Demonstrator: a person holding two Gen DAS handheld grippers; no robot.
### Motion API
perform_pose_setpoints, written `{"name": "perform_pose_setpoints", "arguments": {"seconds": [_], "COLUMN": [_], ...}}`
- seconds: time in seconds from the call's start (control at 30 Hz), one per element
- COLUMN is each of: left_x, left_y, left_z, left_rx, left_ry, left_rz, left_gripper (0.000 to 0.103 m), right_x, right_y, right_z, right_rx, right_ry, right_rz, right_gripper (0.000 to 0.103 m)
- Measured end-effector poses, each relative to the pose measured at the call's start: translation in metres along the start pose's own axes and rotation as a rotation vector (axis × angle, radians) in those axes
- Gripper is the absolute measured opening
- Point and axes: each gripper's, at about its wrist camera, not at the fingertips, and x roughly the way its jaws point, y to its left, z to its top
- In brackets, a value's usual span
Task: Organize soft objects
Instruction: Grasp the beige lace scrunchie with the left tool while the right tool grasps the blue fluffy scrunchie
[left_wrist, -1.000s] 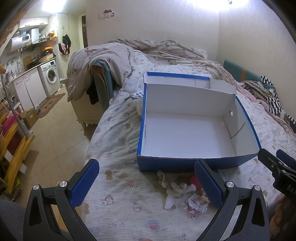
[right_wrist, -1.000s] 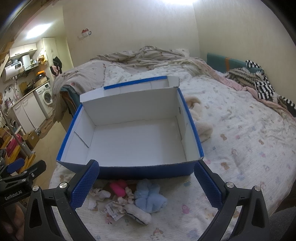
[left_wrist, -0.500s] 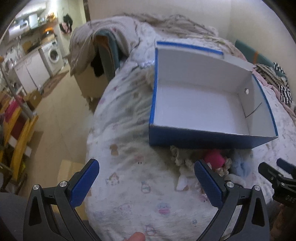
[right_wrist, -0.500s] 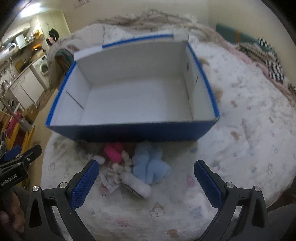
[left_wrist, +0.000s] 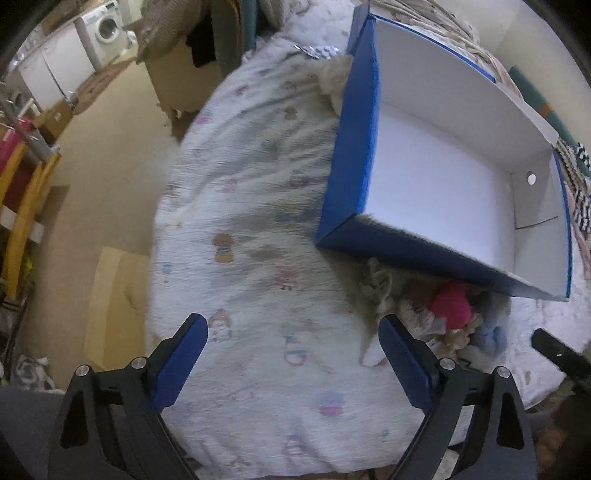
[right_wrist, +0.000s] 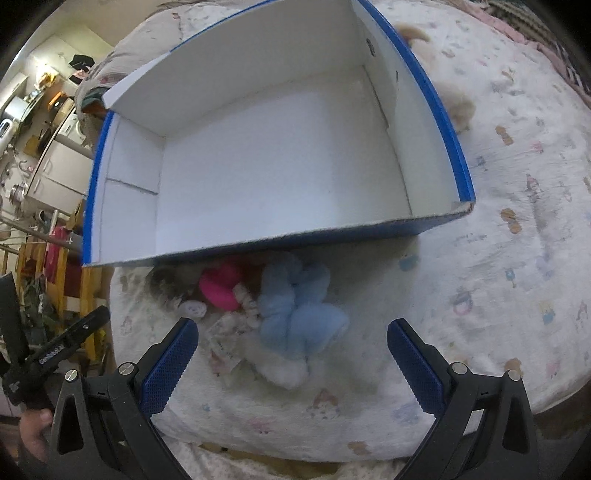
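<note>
A pile of soft toys lies on the bed just in front of an empty blue box (right_wrist: 436, 225) with a white inside (left_wrist: 436, 173). The pile holds a pale blue plush (right_wrist: 299, 314), a pink plush (right_wrist: 221, 288) (left_wrist: 450, 306), a white plush (right_wrist: 280, 365) and small cream pieces with a paper tag. My right gripper (right_wrist: 291, 347) hangs open over the pile, the blue plush between its fingers but untouched. My left gripper (left_wrist: 291, 347) is over bare bedsheet left of the pile; its jaws are closing with nothing between them.
The patterned bedsheet (left_wrist: 258, 229) ends at the bed's edge on the left, with tan floor (left_wrist: 92, 177), yellow wooden frames and a washing machine (left_wrist: 107, 26) beyond. A cream plush (right_wrist: 461, 107) lies right of the box. A hand (right_wrist: 33, 432) holds the other gripper's handle.
Both grippers have tipped downward and sunk toward the bed. The box and toy pile now look closer, and the right gripper's fingers have come around the blue plush.
</note>
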Motion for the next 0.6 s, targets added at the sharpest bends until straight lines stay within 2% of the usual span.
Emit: {"name": "perform_pose_setpoints", "arguments": {"seconds": [0.07, 0.2, 0.27, 0.33, 0.37, 0.43, 0.6], "left_x": [0.005, 0.020, 0.029, 0.039, 0.044, 0.056, 0.074], "left_y": [-0.004, -0.017, -0.026, -0.036, -0.039, -0.043, -0.050], "left_z": [0.006, 0.021, 0.026, 0.028, 0.029, 0.029, 0.028], "left_rx": [-0.004, -0.002, 0.016, 0.020, 0.017, 0.008, -0.008], "left_ry": [0.024, 0.070, 0.075, 0.091, 0.103, 0.130, 0.190], "left_rz": [-0.030, -0.096, -0.098, -0.118, -0.132, -0.156, -0.211], "left_gripper": [0.082, 0.078, 0.070, 0.057, 0.054, 0.036, 0.007], "right_x": [0.007, 0.018, 0.022, 0.023, 0.023, 0.026, 0.034], "right_y": [-0.006, -0.017, -0.018, -0.017, -0.016, -0.016, -0.012], "right_z": [0.000, -0.004, -0.007, -0.008, -0.008, -0.008, -0.007], "right_rx": [0.023, 0.084, 0.102, 0.090, 0.083, 0.080, 0.077], "right_ry": [0.008, 0.031, 0.038, 0.039, 0.039, 0.042, 0.045], "right_rz": [-0.002, 0.021, 0.031, 0.030, 0.024, 0.015, -0.005], "right_gripper": [0.103, 0.103, 0.103, 0.103, 0.103, 0.103, 0.103]}}
